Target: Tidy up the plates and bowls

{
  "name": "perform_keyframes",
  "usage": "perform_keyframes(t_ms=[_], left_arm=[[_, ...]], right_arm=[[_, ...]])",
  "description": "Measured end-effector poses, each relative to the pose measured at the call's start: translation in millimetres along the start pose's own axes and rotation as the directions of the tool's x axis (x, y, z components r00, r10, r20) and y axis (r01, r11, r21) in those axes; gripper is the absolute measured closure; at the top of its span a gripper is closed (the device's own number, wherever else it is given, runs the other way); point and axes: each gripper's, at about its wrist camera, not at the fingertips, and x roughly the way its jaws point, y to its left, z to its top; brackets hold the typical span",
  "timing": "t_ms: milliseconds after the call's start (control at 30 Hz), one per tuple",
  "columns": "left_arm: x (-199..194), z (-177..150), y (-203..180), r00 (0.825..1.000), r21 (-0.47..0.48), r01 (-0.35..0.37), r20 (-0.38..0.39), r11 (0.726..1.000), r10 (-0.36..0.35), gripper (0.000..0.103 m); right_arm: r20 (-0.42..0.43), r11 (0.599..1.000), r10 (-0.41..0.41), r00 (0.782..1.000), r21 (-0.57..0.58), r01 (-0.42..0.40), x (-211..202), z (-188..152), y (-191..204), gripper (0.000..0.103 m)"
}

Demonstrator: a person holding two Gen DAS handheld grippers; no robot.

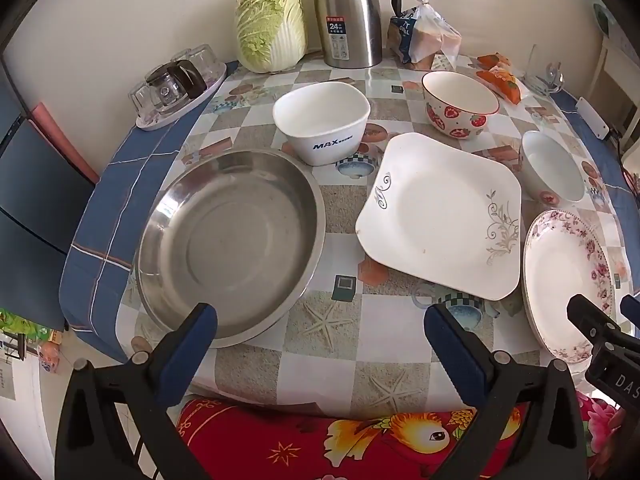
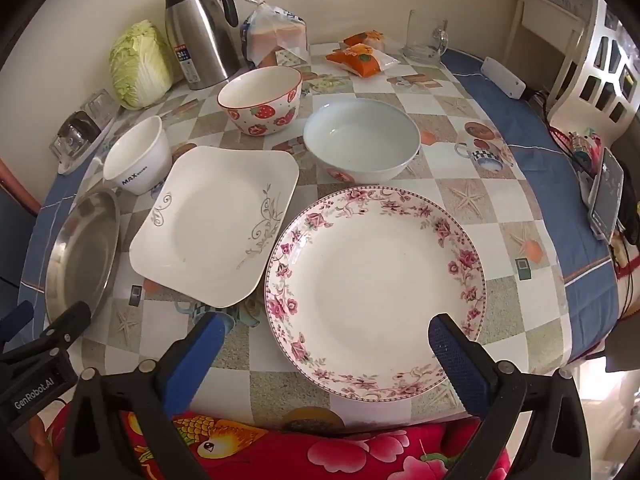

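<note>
A steel basin [image 1: 236, 244] [image 2: 82, 248] lies at the table's left. To its right rest a square white plate [image 1: 440, 212] [image 2: 216, 220] and a round floral plate [image 1: 560, 276] [image 2: 376, 288]. Behind them stand a white MAX bowl [image 1: 322, 120] [image 2: 138, 156], a strawberry bowl [image 1: 460, 102] [image 2: 260, 98] and a pale bowl [image 1: 552, 170] [image 2: 362, 138]. My left gripper [image 1: 320, 332] hovers open over the near table edge beside the basin. Above the floral plate's near rim my right gripper [image 2: 326, 340] hangs open, holding nothing.
Along the back wall sit a cabbage [image 1: 270, 26], a steel thermos jug [image 1: 352, 12], bagged bread [image 1: 428, 36], orange snack packs [image 2: 362, 56] and a glass mug [image 2: 426, 38]. A tray of glasses [image 1: 178, 84] is far left. A phone [image 2: 606, 196] lies at the right edge.
</note>
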Motion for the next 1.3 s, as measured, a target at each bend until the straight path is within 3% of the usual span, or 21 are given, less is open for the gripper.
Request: perform_keyframes(t_ms=[1300], left_arm=[[3.6, -2.5, 3.7, 1.000, -0.011, 0.023, -0.001, 1.000, -0.023, 0.000]], right_arm=[[-0.010, 1.000, 0.000, 1.000, 0.015, 0.000, 2.6, -0.7, -2.2, 0.000]])
